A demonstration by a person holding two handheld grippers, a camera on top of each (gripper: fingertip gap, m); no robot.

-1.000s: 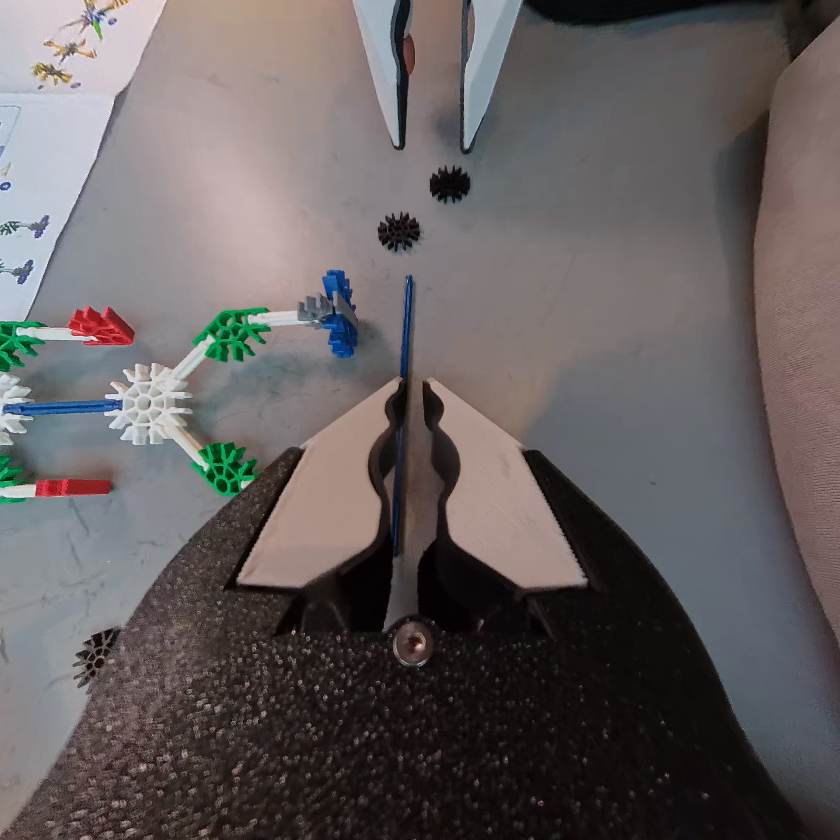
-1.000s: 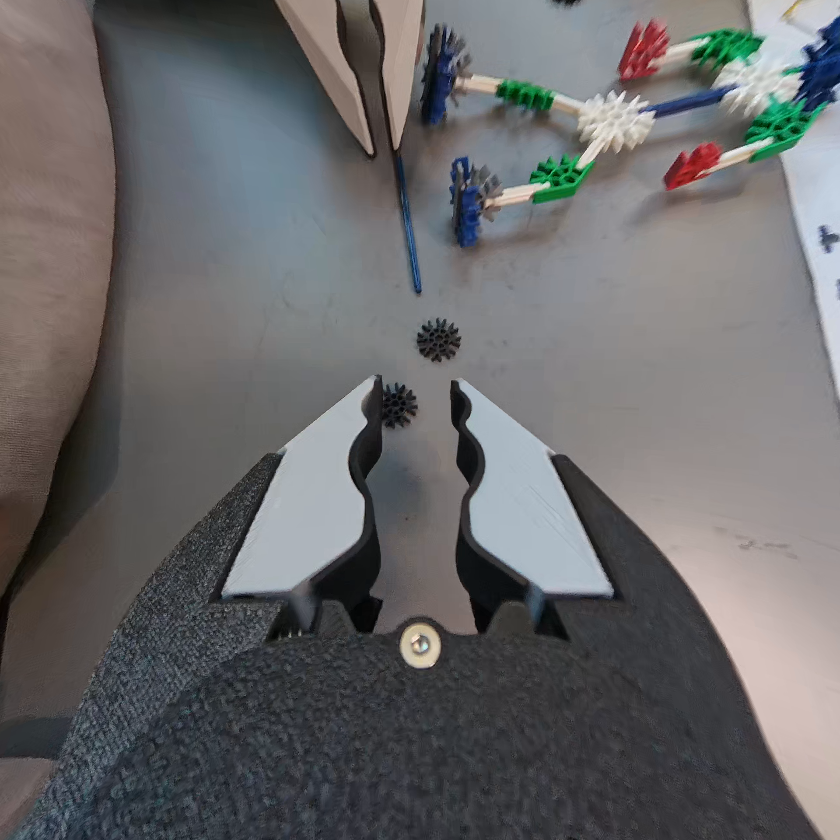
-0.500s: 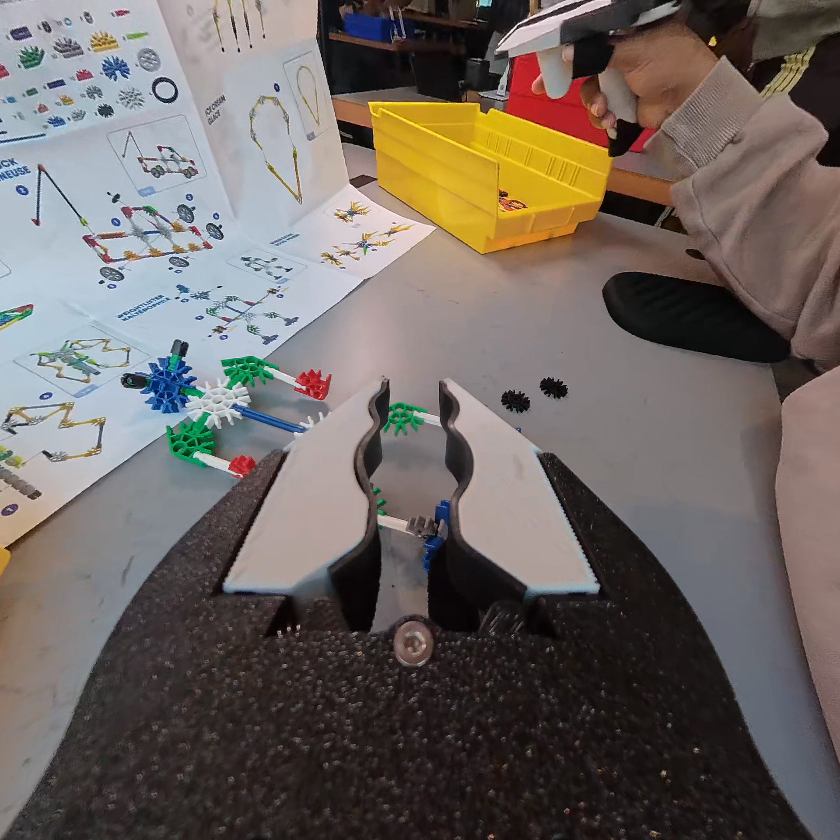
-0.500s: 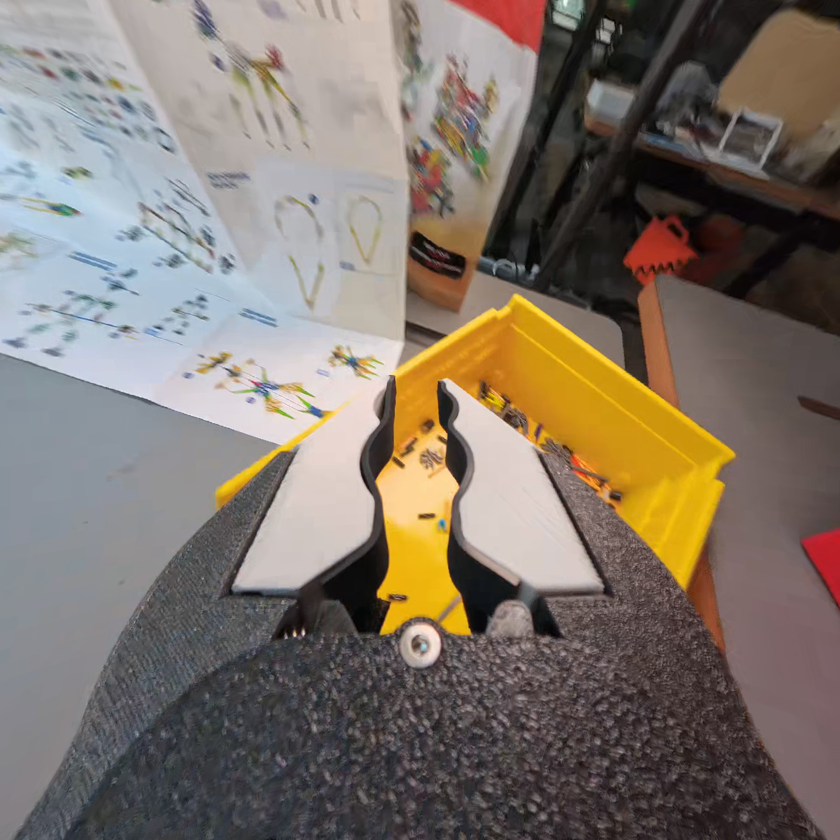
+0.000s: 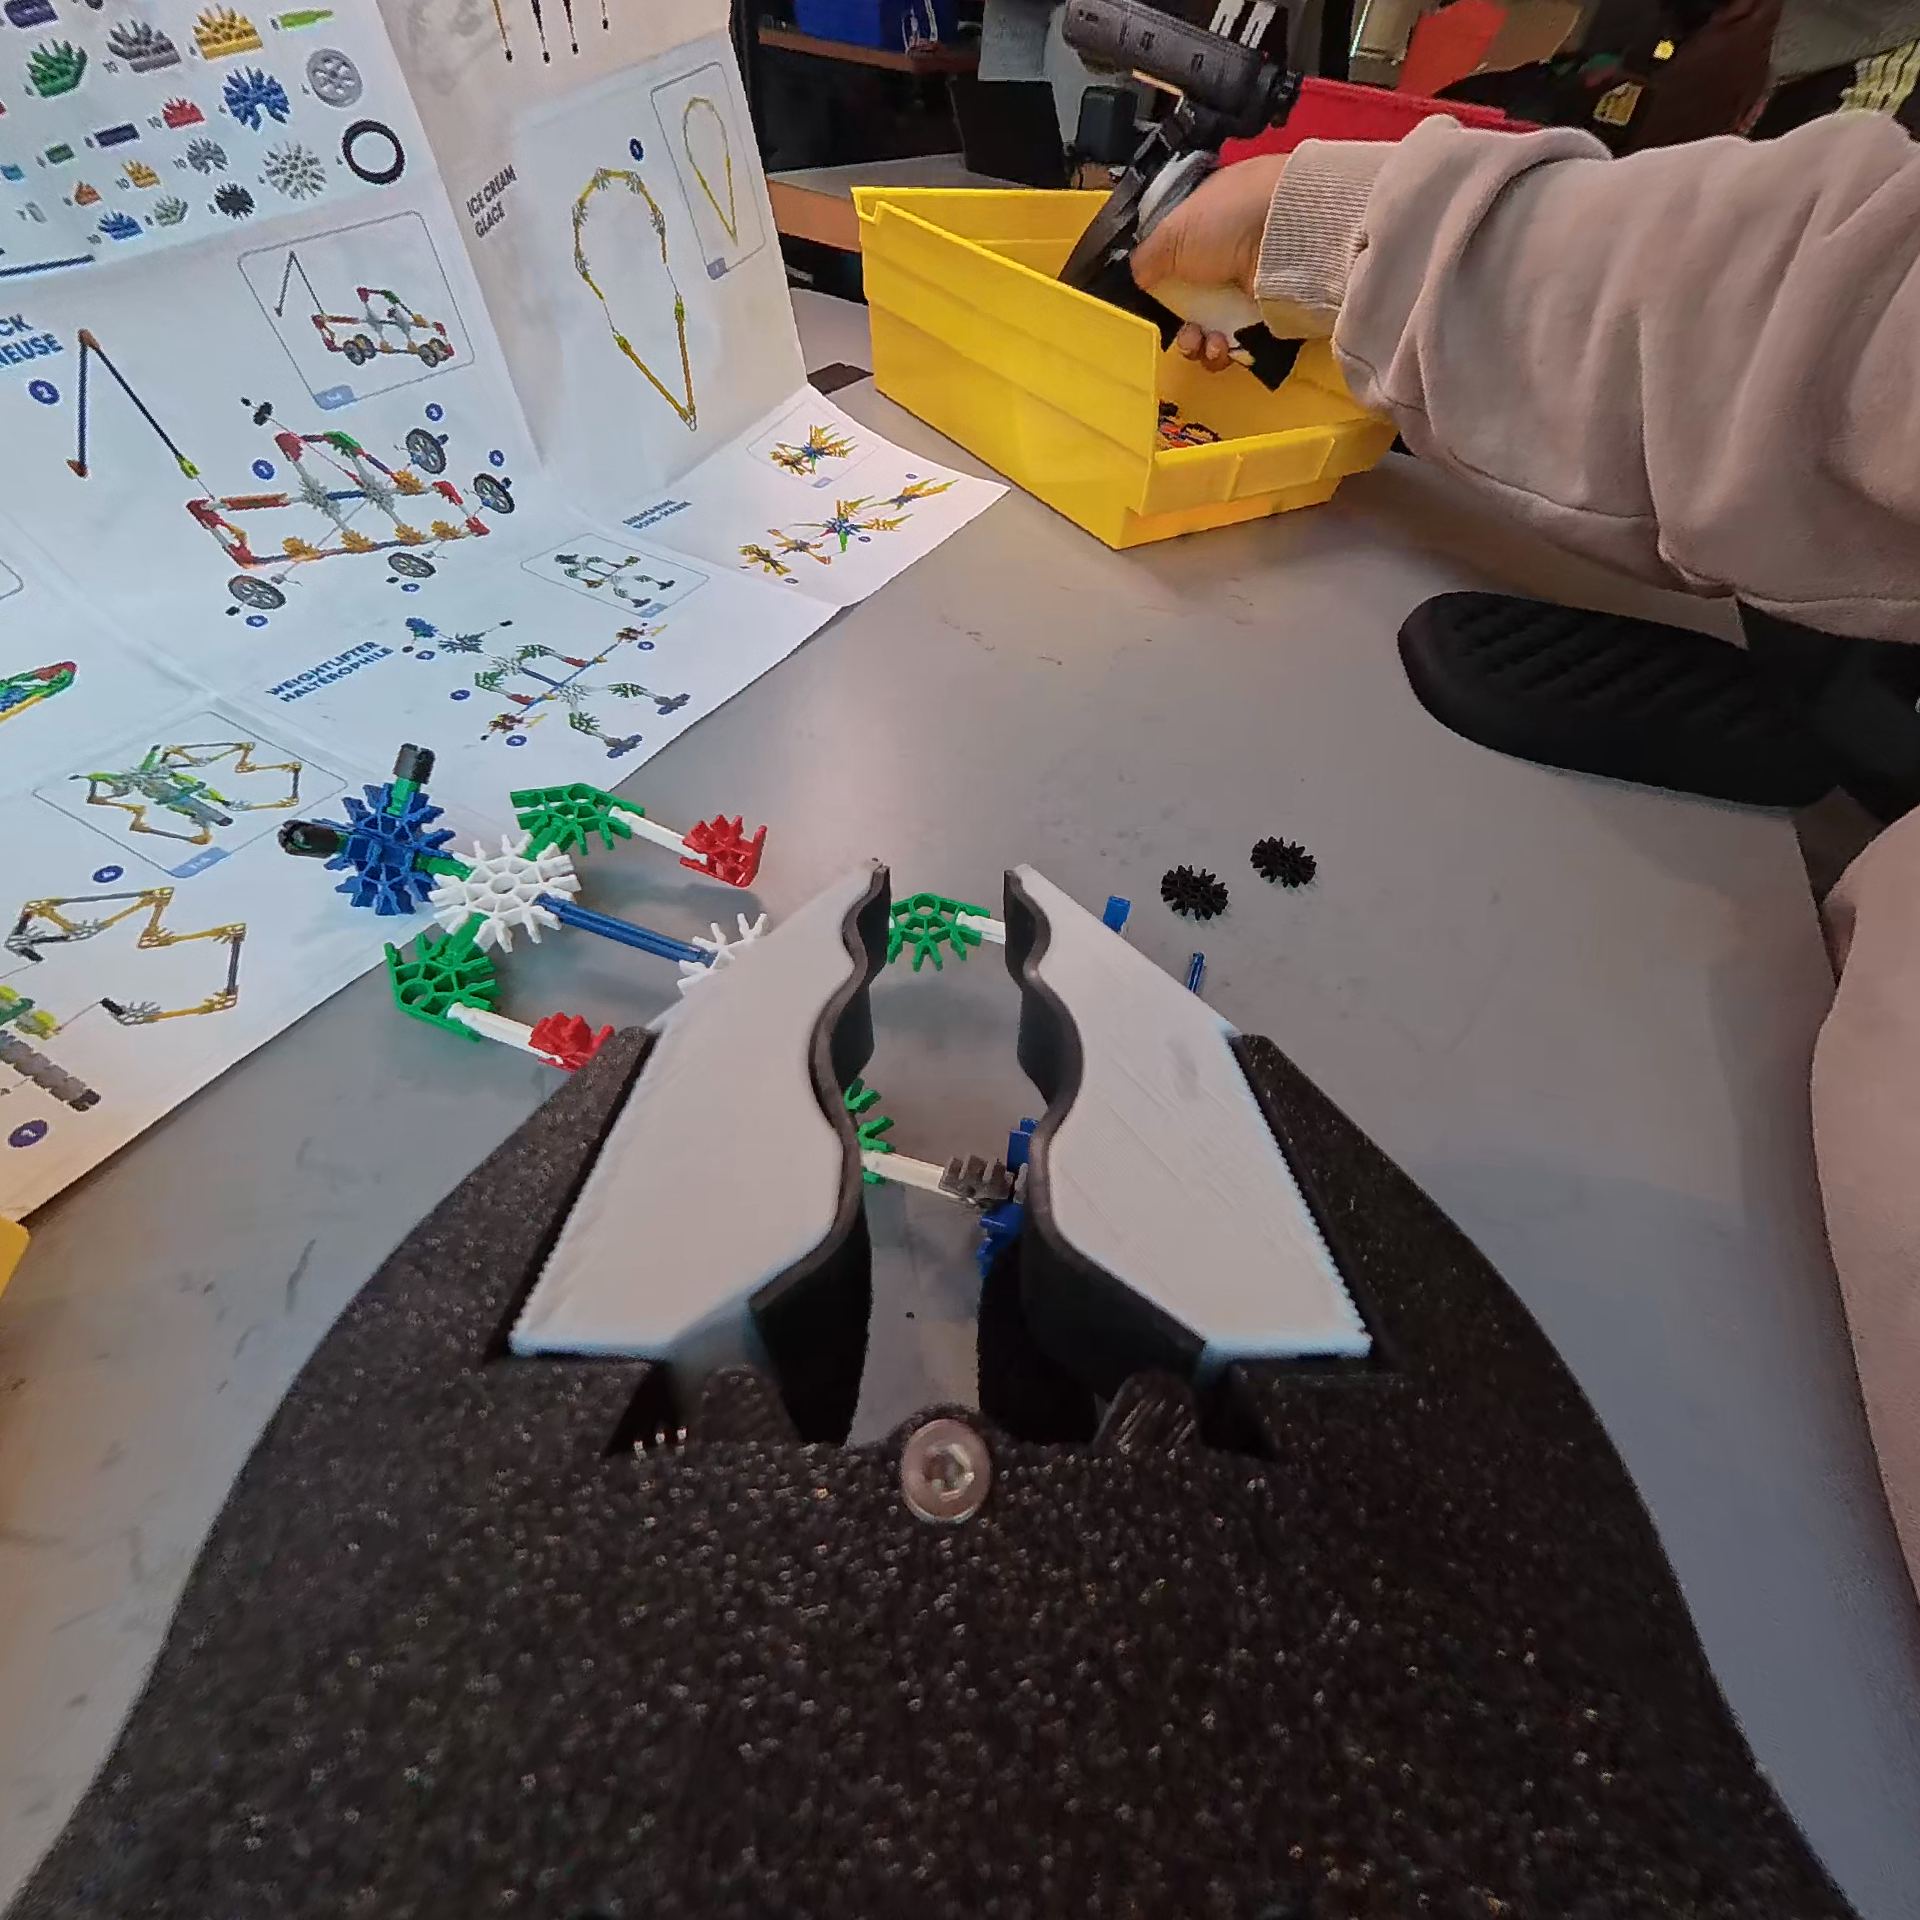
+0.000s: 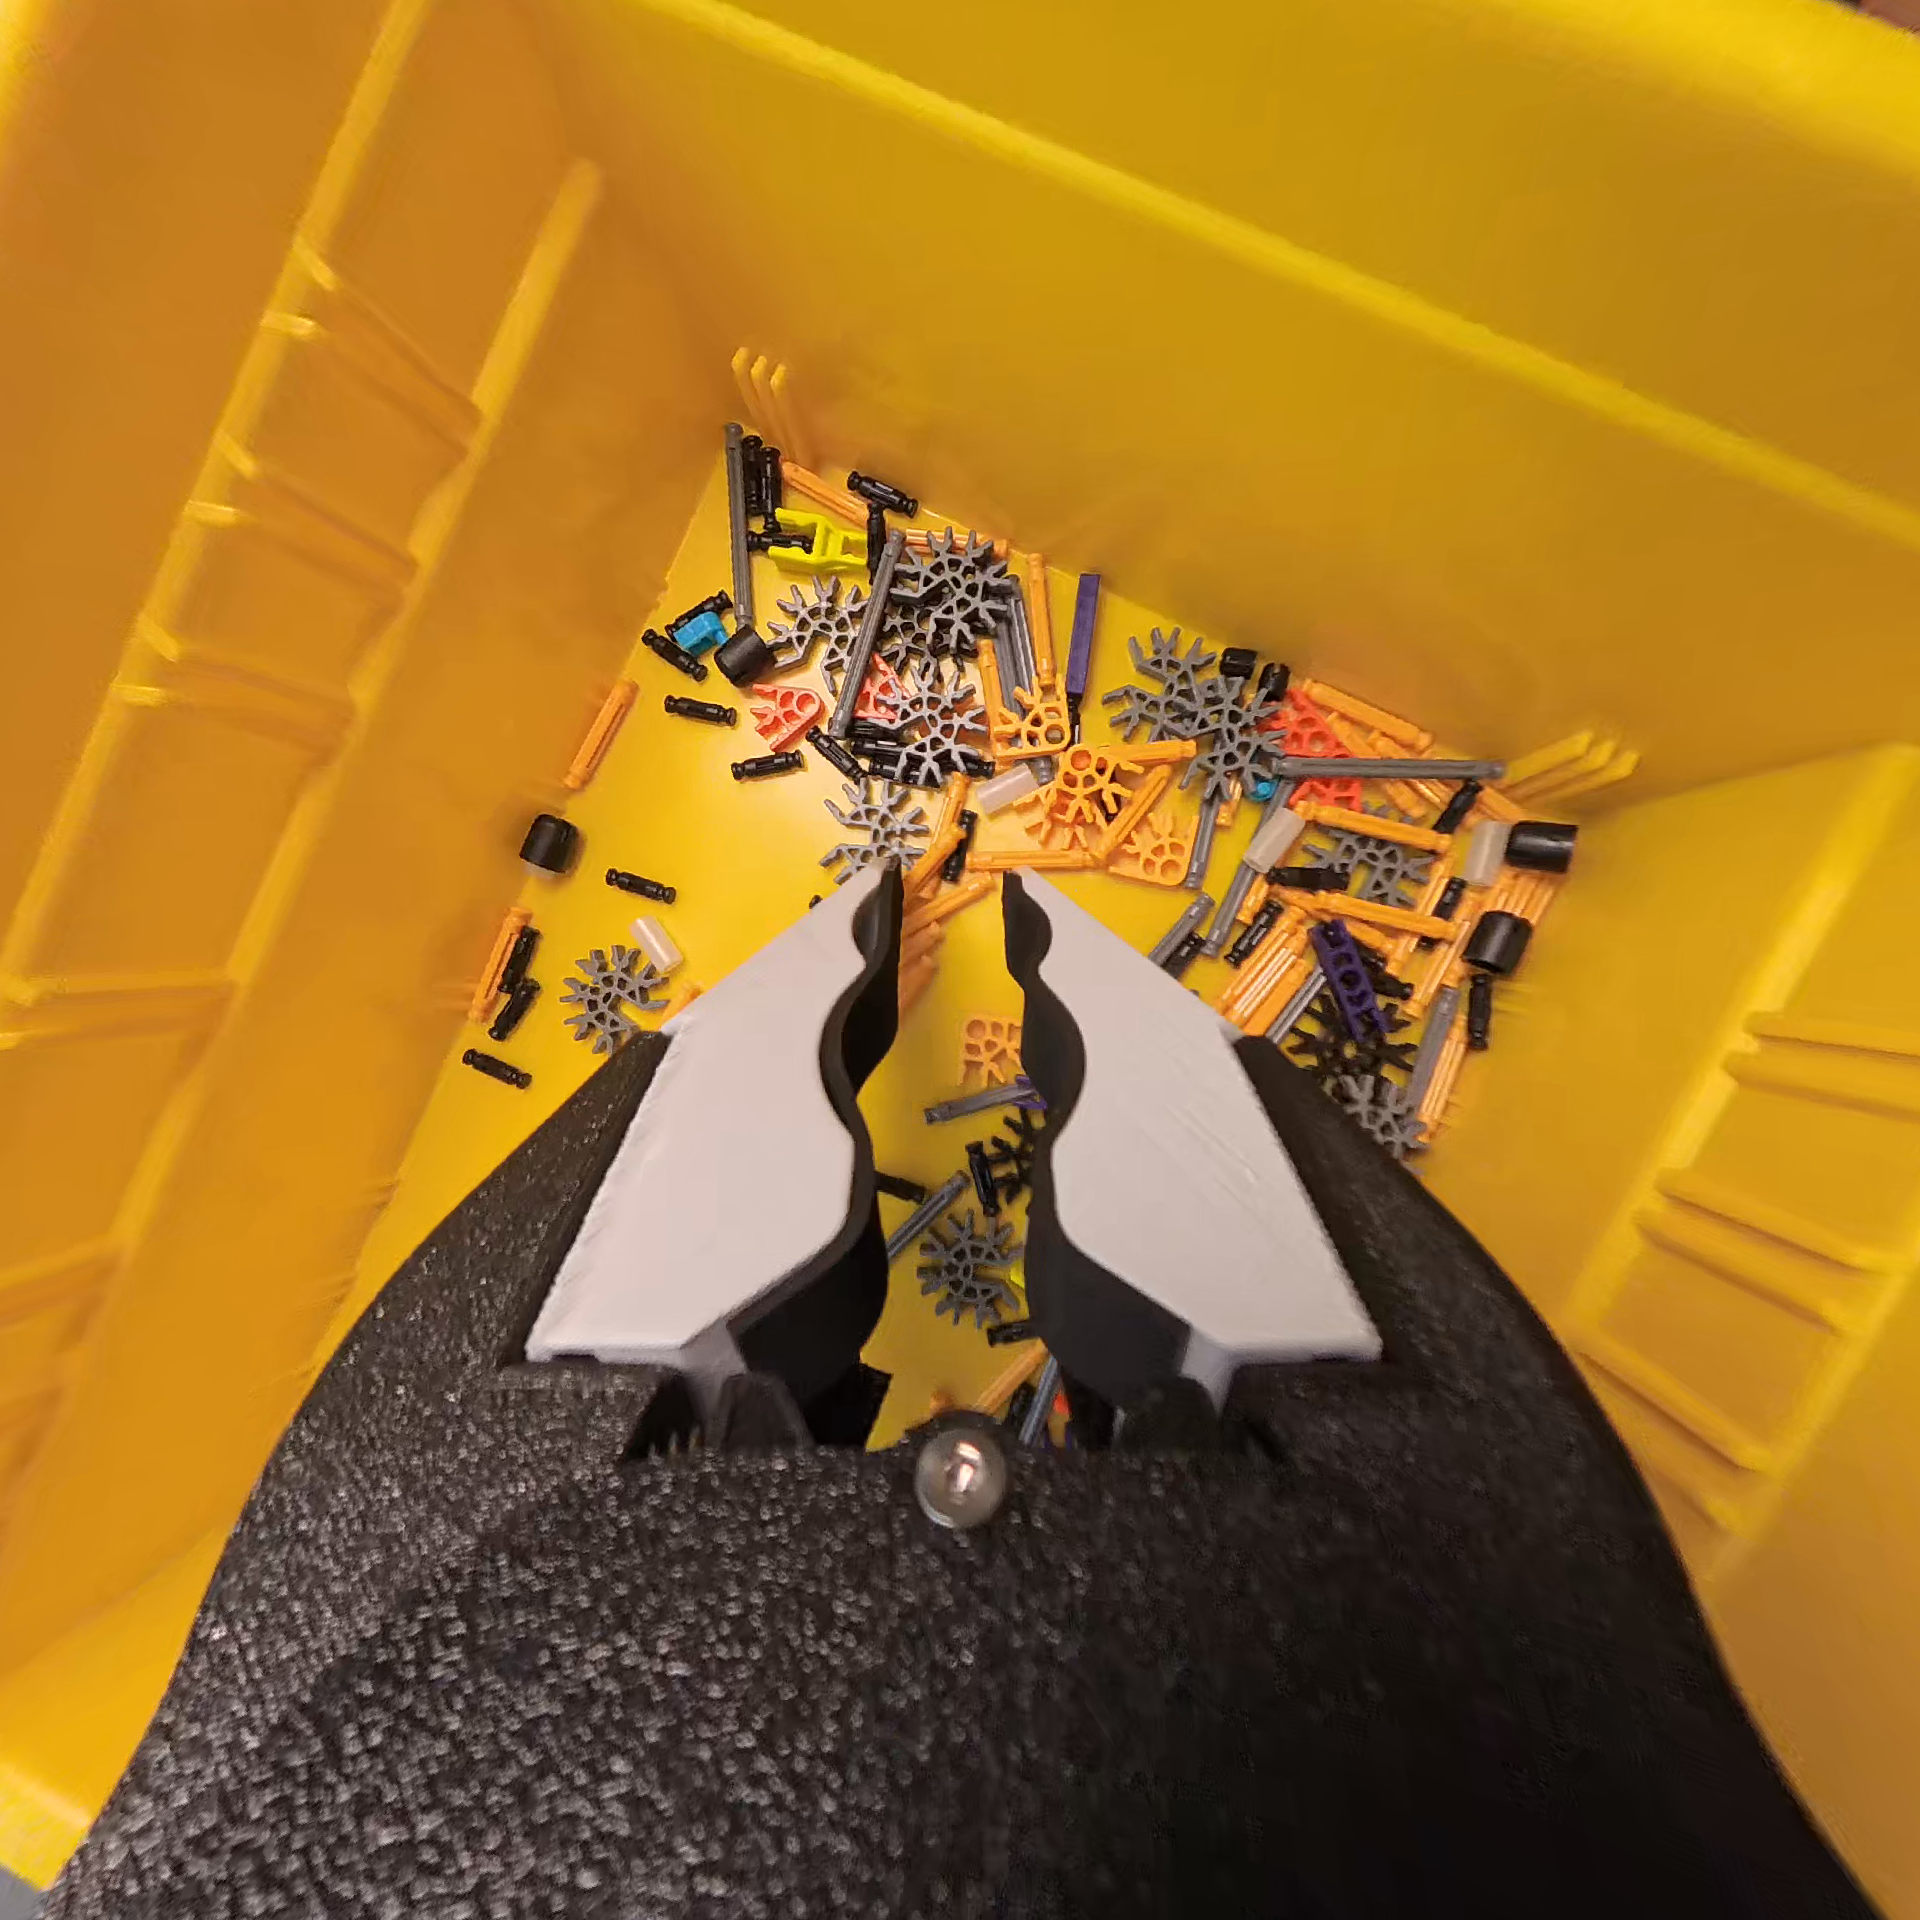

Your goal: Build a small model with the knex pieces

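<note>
**Two grippers, both parted and empty**

Left wrist view: left gripper (image 5: 943,904) hovers spread over the rod-and-connector model (image 5: 520,904) on the smooth grey table (image 5: 1455,1143); two black toothed connectors (image 5: 1236,878) lie just beside.

Right wrist view: right gripper (image 6: 948,896), fingers apart, hangs inside the glossy yellow bin (image 6: 1351,312) above jumbled orange rods and grey snowflake connectors (image 6: 956,613).

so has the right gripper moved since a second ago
Yes. The right gripper left the two black gear pieces on the grey table and now points down into the yellow plastic bin, jaws open.
</note>
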